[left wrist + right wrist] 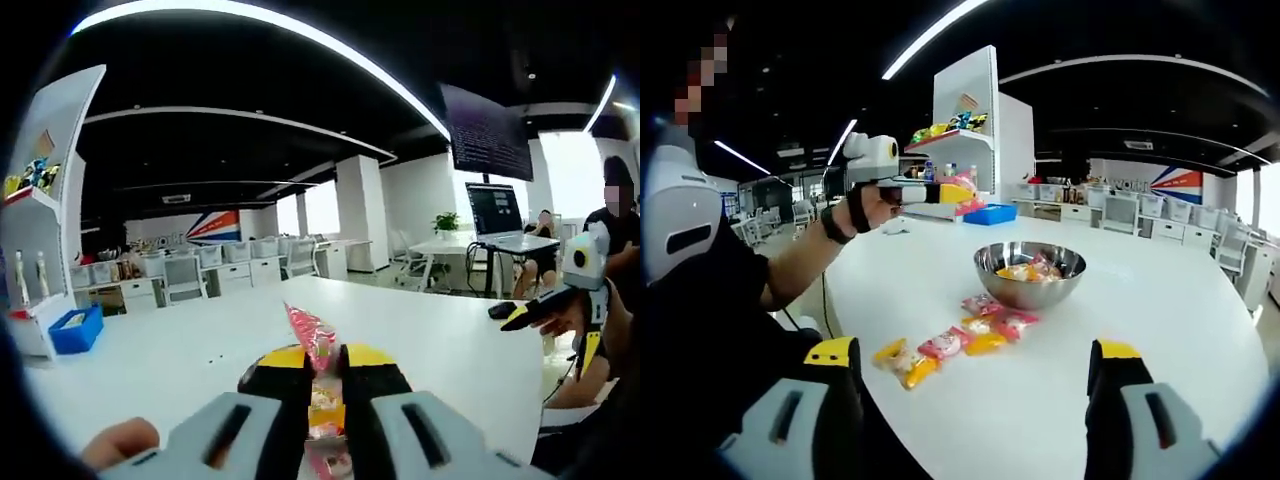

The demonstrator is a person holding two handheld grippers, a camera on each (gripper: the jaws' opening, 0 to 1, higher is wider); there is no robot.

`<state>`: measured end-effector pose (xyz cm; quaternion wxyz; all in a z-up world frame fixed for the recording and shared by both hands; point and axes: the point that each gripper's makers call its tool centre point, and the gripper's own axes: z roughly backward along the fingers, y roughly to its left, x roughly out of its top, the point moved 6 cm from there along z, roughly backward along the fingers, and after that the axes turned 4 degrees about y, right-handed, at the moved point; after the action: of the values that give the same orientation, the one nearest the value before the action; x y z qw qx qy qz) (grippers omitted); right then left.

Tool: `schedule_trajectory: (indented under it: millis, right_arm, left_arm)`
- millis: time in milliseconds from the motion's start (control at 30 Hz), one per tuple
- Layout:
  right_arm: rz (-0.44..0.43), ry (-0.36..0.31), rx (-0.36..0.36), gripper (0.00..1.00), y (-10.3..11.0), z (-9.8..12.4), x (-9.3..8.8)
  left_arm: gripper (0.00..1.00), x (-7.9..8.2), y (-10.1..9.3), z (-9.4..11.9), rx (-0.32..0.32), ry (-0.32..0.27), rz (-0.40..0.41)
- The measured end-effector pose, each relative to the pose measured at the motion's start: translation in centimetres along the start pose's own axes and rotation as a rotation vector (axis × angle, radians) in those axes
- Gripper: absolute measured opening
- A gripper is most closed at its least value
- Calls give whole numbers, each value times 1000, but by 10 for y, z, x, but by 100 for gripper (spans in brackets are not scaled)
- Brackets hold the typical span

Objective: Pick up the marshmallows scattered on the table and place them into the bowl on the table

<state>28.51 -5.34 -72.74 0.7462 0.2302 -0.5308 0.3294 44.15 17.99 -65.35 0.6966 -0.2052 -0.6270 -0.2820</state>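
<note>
- At the bottom of the left gripper view, the left gripper was clenched on a pink-wrapped marshmallow, its wrapper poking up past the jaw tips above the white table.
- Low in the right gripper view, the right gripper sat released, jaws wide apart.
- Just beyond, centre frame, loose marshmallows lay scattered.
- Behind them stood the bowl, sweets already inside.
- Farthest back, upper left, a hand held the left gripper aloft.
</note>
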Motion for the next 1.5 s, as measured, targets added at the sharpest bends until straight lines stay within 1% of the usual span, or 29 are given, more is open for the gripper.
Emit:
schedule_trajectory:
  millis: [67, 133, 200, 267, 300, 333, 367, 400, 433, 500, 567, 633, 733, 800, 900, 967, 1100, 1200, 1233, 1300, 1400, 1500]
  right_arm:
    - [1, 1, 0, 88, 0, 0, 0]
    - [0, 1, -2, 88, -1, 1, -1]
    - [-1, 3, -6, 88, -2, 2, -1]
    - [1, 2, -8, 88, -2, 4, -1]
    - [2, 1, -9, 88, -2, 4, 0]
    - [2, -1, -10, 88, -2, 4, 0]
    - [2, -2, -10, 88, -2, 4, 0]
    - [3, -2, -10, 88, -2, 4, 0]
    - [4, -1, -10, 88, -2, 4, 0]
    - [4, 2, -9, 88, -2, 4, -1]
    - [3, 10, -11, 88, -3, 4, -2]
    - [4, 10, -12, 88, -3, 4, -2]
    - [5, 5, -10, 88, -2, 4, 0]
    - [5, 9, -9, 88, -2, 3, 0]
    - [7, 12, -9, 88, -1, 2, 0]
    - [7, 11, -6, 88, -1, 1, 1]
    - [12, 13, -5, 88, 1, 0, 2]
    - [11, 12, -5, 87, 0, 1, 2]
    - [11, 12, -5, 87, 0, 1, 2]
    - [9, 13, -7, 87, 0, 1, 1]
    - [9, 12, -6, 87, 0, 1, 1]
    - [9, 13, -6, 87, 0, 1, 0]
  left_arm:
    - [10, 1, 4, -14, -7, -2, 17]
    - [10, -2, 7, -28, 1, 4, 18]
    - [10, -7, 13, -42, 14, 14, 25]
    - [10, -13, 17, -52, 15, 21, 39]
    - [10, -17, 20, -56, 18, 20, 52]
    - [10, -19, 23, -59, 24, -9, 88]
    - [10, -22, 25, -61, 22, -17, 110]
    - [10, -27, 27, -63, 15, -10, 144]
    - [10, -31, 29, -65, 15, -6, 149]
    - [10, -39, 27, -64, 25, -8, 146]
    - [10, -49, 27, -65, 41, 13, 143]
    - [10, -57, 30, -68, 43, 24, 148]
    - [10, -58, 36, -71, 44, 25, 162]
    - [10, -60, 33, -72, 24, 16, 169]
    - [10, -61, 32, -74, 20, 3, 143]
    - [10, -63, 31, -74, 13, 9, 133]
    - [10, -65, 37, -77, 14, 18, 130]
    - [10, -65, 40, -78, 31, 12, 115]
    - [10, -64, 41, -77, 46, 5, 110]
    - [11, -64, 39, -77, 51, -3, 91]
    - [11, -64, 42, -79, 54, -5, 104]
    - [11, -66, 45, -81, 66, 7, 107]
